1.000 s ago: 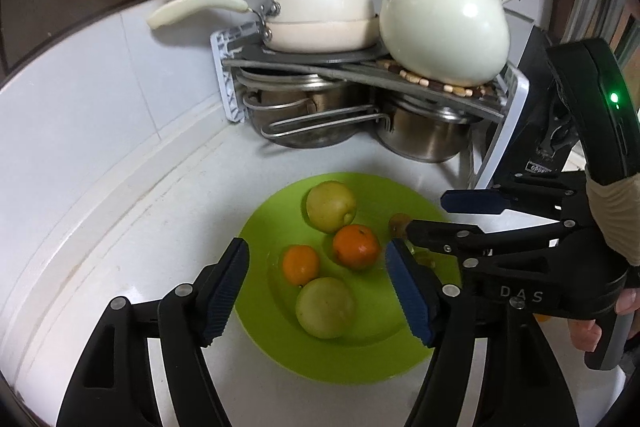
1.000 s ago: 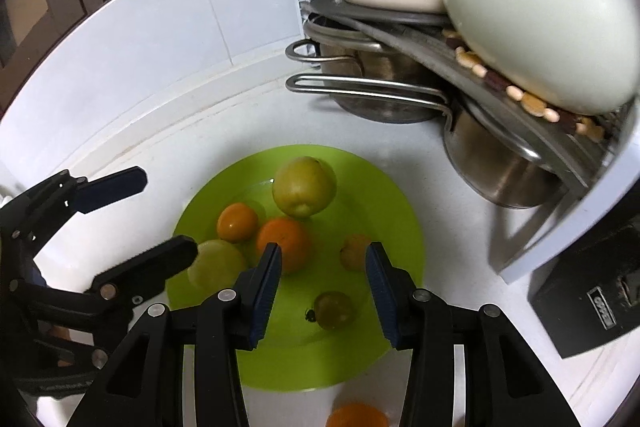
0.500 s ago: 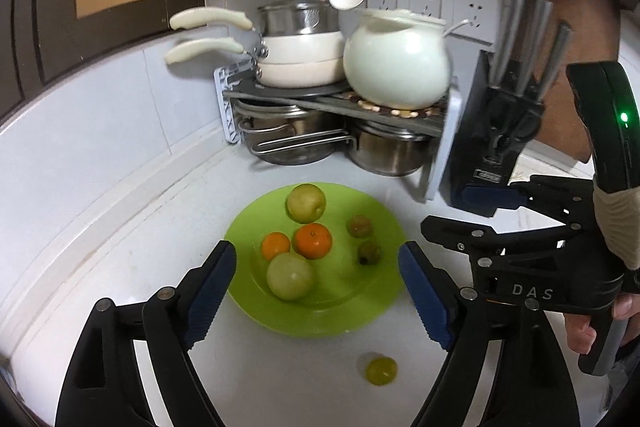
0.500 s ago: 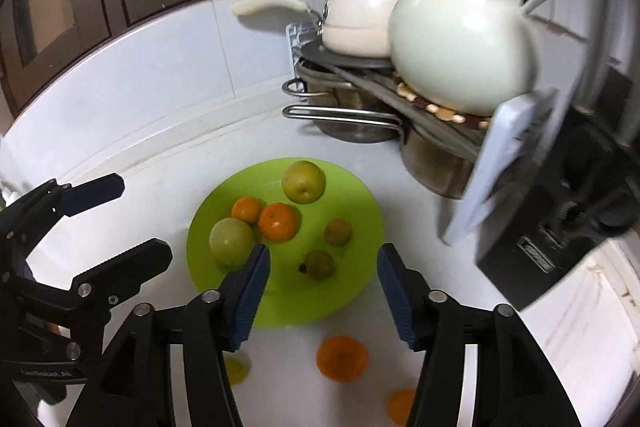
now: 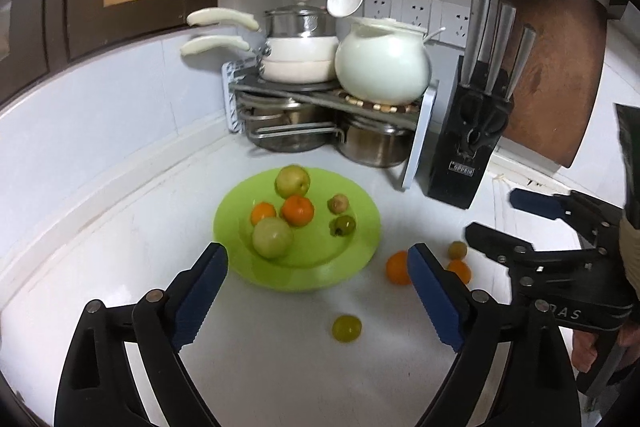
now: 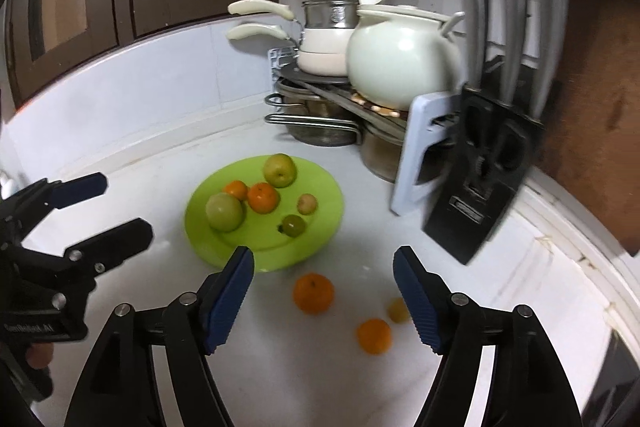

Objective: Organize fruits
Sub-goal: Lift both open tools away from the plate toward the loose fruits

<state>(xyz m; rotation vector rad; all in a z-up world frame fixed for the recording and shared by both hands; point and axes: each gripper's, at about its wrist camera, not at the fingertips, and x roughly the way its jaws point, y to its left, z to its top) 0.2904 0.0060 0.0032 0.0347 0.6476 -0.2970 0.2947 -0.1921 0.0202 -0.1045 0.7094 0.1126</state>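
A green plate [image 5: 360,211] sat at the centre of the left wrist frame on a white counter [image 5: 120,227]. It held two green apples [image 5: 272,237], two oranges [image 5: 297,210] and two small fruits [image 5: 342,225]. Below and to the right of the plate, four more fruits lay loose on the counter: a large orange [image 6: 313,293], a smaller orange [image 6: 374,335], a small yellowish fruit [image 6: 397,310] and a small green fruit [image 5: 346,327]. The left gripper [image 5: 318,295] filled the bottom of its frame, its jaws wide, opening and empty. The right gripper [image 6: 324,297] sat at the bottom of its own frame, its jaws also opening and empty, framing the large orange without touching it. A pot rack [image 5: 320,95] stood at the upper centre.
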